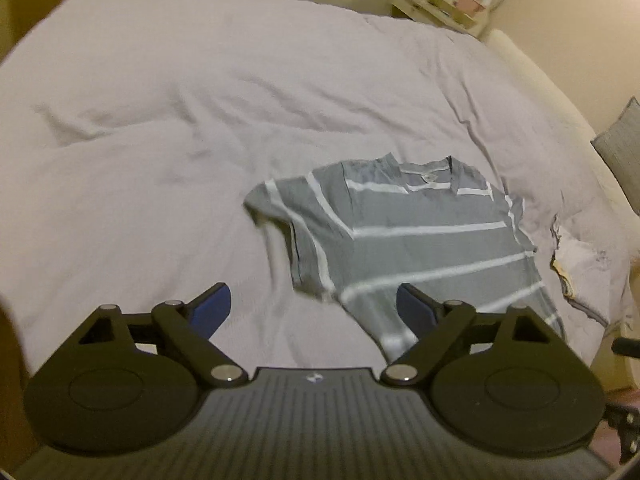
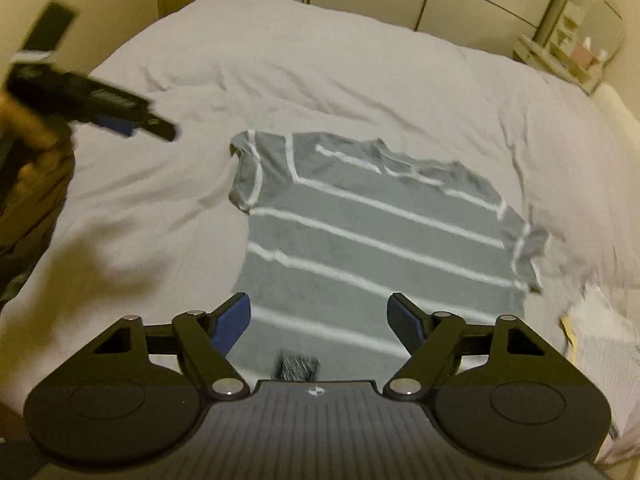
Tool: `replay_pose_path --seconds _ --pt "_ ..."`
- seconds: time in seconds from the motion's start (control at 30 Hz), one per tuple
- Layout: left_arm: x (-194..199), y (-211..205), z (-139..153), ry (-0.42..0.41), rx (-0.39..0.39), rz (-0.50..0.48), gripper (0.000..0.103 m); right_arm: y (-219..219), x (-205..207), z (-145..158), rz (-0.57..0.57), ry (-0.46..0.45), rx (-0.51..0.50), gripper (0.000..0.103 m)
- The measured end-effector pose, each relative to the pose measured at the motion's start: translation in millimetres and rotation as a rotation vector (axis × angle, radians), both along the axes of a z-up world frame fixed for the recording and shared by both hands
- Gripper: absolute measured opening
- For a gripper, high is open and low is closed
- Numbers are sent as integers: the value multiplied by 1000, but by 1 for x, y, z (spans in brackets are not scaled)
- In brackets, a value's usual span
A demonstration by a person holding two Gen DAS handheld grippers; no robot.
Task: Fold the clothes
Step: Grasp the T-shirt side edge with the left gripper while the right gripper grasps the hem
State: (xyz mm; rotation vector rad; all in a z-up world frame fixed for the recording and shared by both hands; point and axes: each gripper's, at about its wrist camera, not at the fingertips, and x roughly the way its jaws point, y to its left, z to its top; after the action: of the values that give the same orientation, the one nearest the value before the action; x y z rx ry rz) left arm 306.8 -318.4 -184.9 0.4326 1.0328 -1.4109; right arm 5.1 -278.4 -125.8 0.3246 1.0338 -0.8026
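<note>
Striped shirt flat on the bed, both grippers spread and empty

Shirt (image 2: 380,240) lies spread face-up on the pale lilac bedcover (image 1: 200,120), a grey tee with thin white stripes, both short sleeves out to the sides and the collar at the far end. From the right wrist view, the right gripper (image 2: 318,320) hovers over the shirt's near hem, its blue-padded fingers (image 2: 232,322) spread wide with nothing between them; the hem runs under and ahead of the gap. Ahead and to the left of it, the left gripper (image 2: 132,124) hangs in the air above bare bedcover, blurred, with a hand (image 2: 36,136) wrapped around its grip.

From the left wrist view, the left gripper (image 1: 314,312) also stands released, fingers wide apart and holding nothing. The shirt lies ahead and to its right, the near sleeve just beyond the gap, the lower hem passing behind the right-hand finger. A crumpled white cloth (image 1: 576,256) sits further right, near the shirt's edge. Shelves (image 1: 444,4) stand beyond the bed's far corner.
</note>
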Motion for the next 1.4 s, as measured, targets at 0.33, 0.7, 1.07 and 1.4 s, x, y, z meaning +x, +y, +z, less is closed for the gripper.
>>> replay_pose_path --seconds 0.33,0.7,1.07,1.4 --pt "56 -124 -90 -9 35 -127 28 -52 110 -69 175 1 45 22" --pt "64 -179 -150 -59 92 -308 33 -84 188 -161 386 98 -65 32" --pt "71 -186 -156 -14 147 -299 20 -73 228 -215 547 307 -186 13" --pt "84 -186 -131 153 146 -150 1 -99 201 -183 295 33 -78 0"
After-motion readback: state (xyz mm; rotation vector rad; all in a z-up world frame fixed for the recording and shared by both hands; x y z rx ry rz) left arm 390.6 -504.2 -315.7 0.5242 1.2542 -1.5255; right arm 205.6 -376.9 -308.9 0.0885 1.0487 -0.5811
